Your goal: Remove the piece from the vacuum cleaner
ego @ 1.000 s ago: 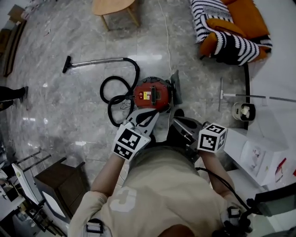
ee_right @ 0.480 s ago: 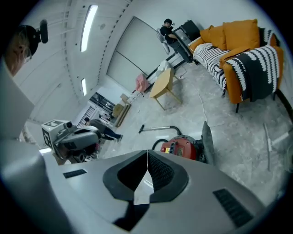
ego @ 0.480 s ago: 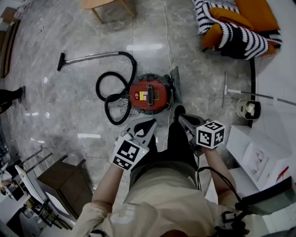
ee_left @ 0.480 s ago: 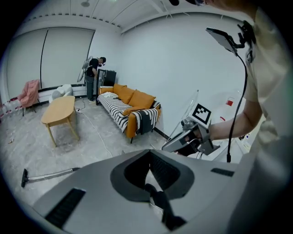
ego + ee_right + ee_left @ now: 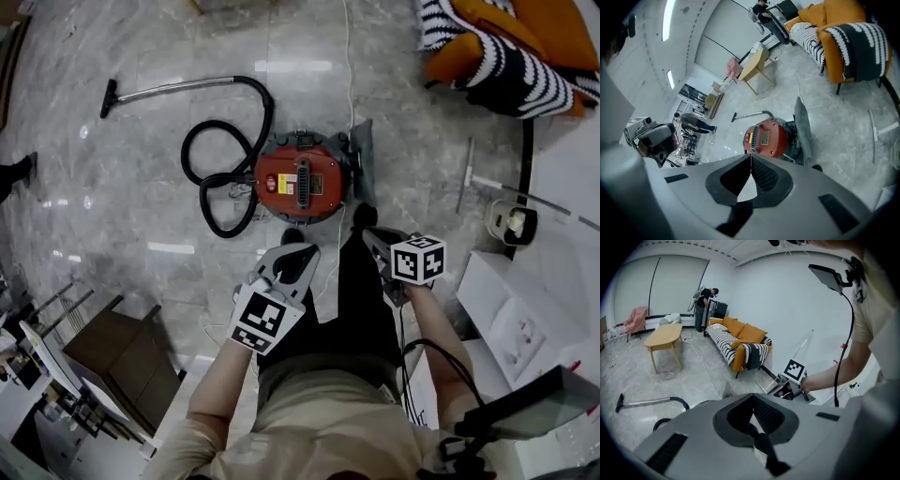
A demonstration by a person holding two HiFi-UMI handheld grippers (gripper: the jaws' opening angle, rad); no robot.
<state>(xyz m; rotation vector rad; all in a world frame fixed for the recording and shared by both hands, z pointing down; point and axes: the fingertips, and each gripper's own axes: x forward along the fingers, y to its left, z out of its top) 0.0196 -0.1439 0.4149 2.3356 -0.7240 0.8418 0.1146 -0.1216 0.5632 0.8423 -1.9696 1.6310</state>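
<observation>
Both outstretched, closed: left claw (image 5: 292,260), right claw (image 5: 372,236), near vacuum cleaner (image 5: 302,183).

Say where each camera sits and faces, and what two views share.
Head view: on the person's head, looking down at the red vacuum cleaner; shows torso, arms, left gripper and right gripper.
Left gripper view: on the left gripper, facing the sofa; shows its shut jaws and right forearm.
Right gripper view: on the right gripper, facing the vacuum cleaner; shows its shut jaws.
Shared: the sofa, in both gripper views.

Grey marble floor (image 5: 141,216) carries the red vacuum cleaner (image 5: 302,183), its black hose (image 5: 265,101) coiled beside
</observation>
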